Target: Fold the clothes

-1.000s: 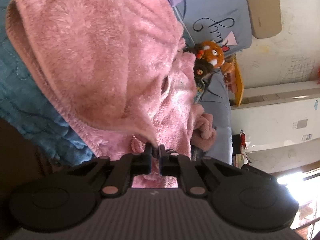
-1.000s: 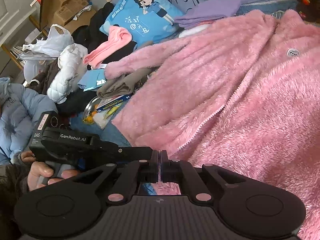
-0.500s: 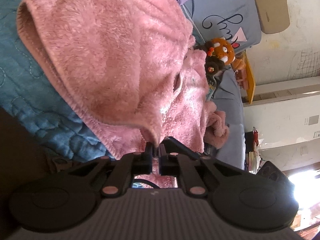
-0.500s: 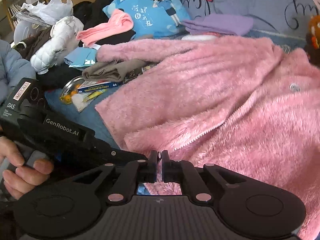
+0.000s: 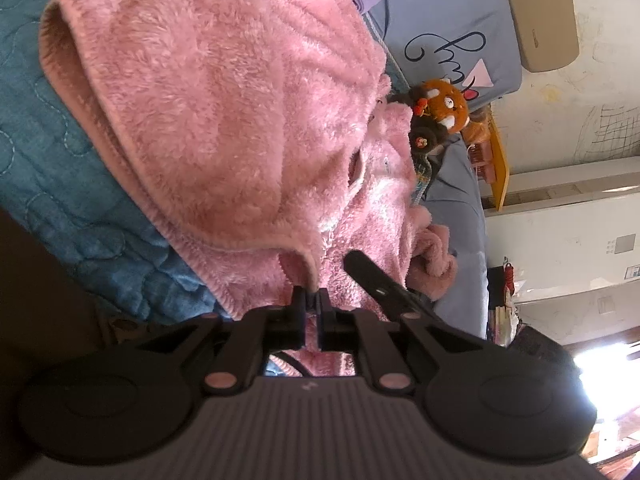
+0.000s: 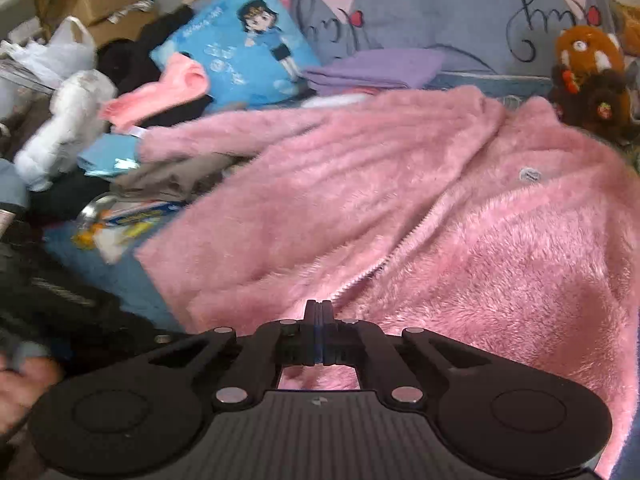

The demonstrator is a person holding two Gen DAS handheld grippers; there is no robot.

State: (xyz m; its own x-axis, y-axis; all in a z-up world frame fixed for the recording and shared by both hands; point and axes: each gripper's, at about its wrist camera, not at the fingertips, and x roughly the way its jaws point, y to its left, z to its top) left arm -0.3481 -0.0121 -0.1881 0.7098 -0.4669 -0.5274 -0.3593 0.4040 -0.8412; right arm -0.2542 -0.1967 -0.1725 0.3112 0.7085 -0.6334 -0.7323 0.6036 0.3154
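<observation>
While the fluffy pink fleece zip-up jacket lies spread on the teal quilted bedspread, both claws pinch its near hem.

The left gripper is nearly closed on a lifted fold of hem; the right gripper is pressed fully together at the zipper's bottom edge, its hold on fabric unclear.

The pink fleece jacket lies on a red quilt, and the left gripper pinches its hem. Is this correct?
Not quite: the quilt is teal blue, not red, as the left wrist view shows. The pink fleece jacket does lie on it, and the left gripper pinches its hem.
</observation>
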